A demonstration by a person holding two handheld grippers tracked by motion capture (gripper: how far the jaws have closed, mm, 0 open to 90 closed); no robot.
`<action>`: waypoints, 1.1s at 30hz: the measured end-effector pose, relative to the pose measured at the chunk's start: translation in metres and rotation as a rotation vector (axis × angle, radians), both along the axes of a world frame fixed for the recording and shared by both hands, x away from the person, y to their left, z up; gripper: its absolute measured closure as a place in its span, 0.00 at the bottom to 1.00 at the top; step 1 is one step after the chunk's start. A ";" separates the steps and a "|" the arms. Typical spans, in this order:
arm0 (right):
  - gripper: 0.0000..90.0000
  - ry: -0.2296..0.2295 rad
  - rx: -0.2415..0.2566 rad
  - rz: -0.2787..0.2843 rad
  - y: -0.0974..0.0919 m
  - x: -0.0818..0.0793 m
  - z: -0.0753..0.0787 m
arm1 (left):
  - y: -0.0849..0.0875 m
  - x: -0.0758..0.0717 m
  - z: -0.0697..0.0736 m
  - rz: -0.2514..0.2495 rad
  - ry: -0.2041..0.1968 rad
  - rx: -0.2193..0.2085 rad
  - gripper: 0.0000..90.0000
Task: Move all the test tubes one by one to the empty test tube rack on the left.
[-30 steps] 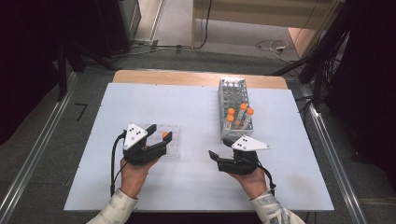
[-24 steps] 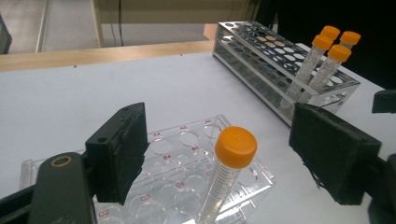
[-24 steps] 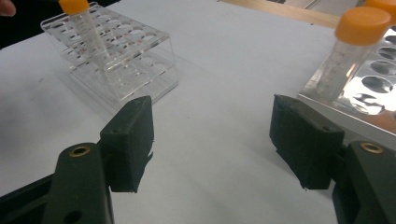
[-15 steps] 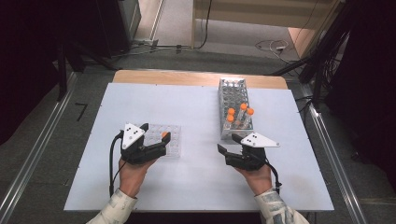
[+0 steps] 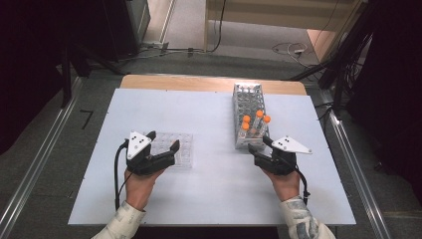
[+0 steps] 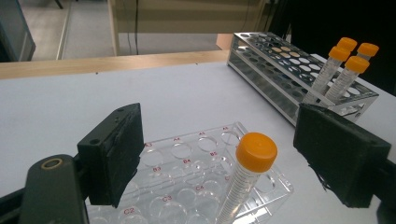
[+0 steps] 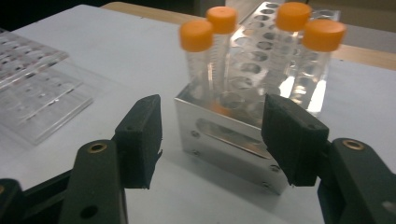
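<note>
An orange-capped tube [image 6: 247, 177] stands in the clear plastic well rack [image 6: 187, 158] [image 5: 183, 149]. My left gripper [image 6: 219, 126] [image 5: 163, 141] is open around it. Its jaws have just been opening and stand apart from the tube on both sides. A metal tube rack [image 5: 247, 97] [image 7: 224, 135] [image 6: 280, 60] holds several orange-capped tubes [image 5: 259, 114] [image 7: 289, 42] at its near end. My right gripper [image 5: 261, 144] [image 7: 212, 112] is open just short of that end. Its jaws have just been closing, with nothing pressed between them.
Everything sits on a white tabletop [image 5: 209, 189] with a wooden strip [image 5: 199, 82] along its far edge. Part of the clear well rack [image 7: 37, 93] lies left of my right gripper. Cables and dark equipment lie on the floor beyond the table.
The left jaws spread away from the orange-capped tube, which stays in the clear rack. The right gripper moved right and toward the metal rack's near end, and its jaws narrowed.
</note>
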State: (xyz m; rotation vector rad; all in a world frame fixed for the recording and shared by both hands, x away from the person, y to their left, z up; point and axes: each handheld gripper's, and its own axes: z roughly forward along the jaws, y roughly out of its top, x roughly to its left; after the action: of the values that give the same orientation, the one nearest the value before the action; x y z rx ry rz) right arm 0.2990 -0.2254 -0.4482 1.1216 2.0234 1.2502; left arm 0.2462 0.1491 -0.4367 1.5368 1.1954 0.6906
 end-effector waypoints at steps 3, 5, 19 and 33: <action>0.42 -0.014 0.007 -0.047 -0.007 0.006 0.000 | 0.000 0.000 0.000 0.002 0.002 0.000 0.18; 0.42 -0.022 -0.002 -0.070 -0.009 0.011 -0.001 | 0.000 -0.001 0.000 0.009 -0.007 -0.002 0.18; 0.48 -0.007 0.006 -0.133 -0.016 0.046 -0.006 | 0.002 0.001 -0.001 0.018 -0.001 -0.005 0.18; 0.63 -0.005 0.010 -0.130 -0.014 0.063 -0.008 | 0.003 0.001 -0.001 0.017 0.002 -0.004 0.18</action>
State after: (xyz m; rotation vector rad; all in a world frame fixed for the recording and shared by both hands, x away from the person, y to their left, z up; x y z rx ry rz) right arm 0.3624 -0.2398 -0.4564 1.2325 1.9100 1.1978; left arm 0.2472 0.1521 -0.4377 1.5266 1.2117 0.6976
